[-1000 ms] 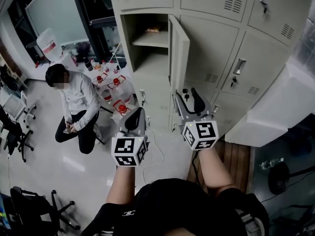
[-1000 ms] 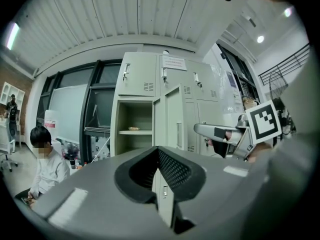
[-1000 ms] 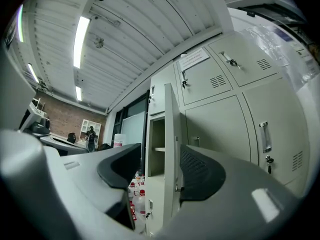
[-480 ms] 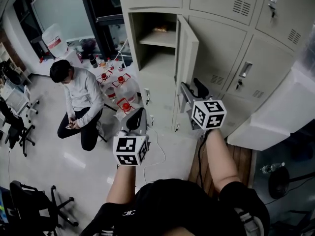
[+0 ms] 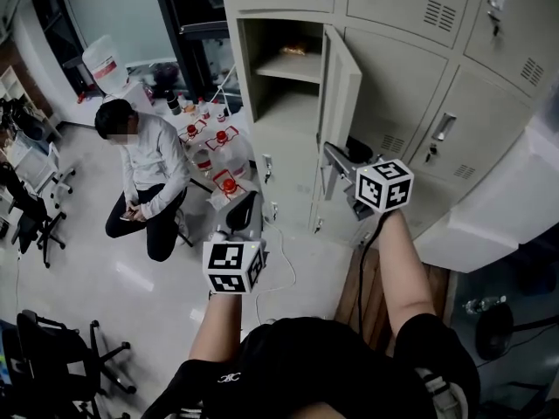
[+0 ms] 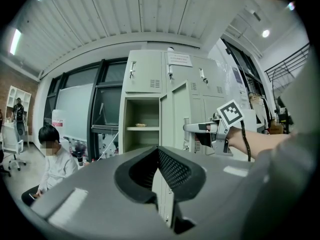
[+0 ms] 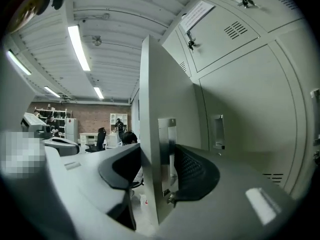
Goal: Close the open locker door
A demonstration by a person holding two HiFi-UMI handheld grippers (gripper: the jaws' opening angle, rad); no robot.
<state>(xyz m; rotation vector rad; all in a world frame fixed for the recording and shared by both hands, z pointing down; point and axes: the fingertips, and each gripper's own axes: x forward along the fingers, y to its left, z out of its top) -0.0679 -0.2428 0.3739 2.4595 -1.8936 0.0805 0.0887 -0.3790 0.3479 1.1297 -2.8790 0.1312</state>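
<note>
The beige locker's open door [image 5: 342, 85] stands out edge-on from its compartment [image 5: 284, 90], which has a shelf inside. My right gripper [image 5: 330, 154] is raised to the door's lower free edge. In the right gripper view the door edge [image 7: 150, 94] and its latch plate [image 7: 166, 134] stand between the jaws of the right gripper [image 7: 156, 159], which is open and straddles them. My left gripper [image 5: 243, 203] hangs lower and to the left, away from the locker, shut and empty. The left gripper view shows the left gripper [image 6: 158, 151] pointing at the door [image 6: 172, 114] and at the right gripper [image 6: 200, 129].
A person [image 5: 148, 168] crouches on the floor left of the locker. Bottles with red caps [image 5: 218, 147] stand by the locker's foot, and a water jug [image 5: 105, 59] is behind. Office chairs [image 5: 35, 212] are at the left. A white box [image 5: 498, 208] juts out at the right.
My right gripper has risen and moved forward until its jaws straddle the door's edge. The left gripper has hardly moved.
</note>
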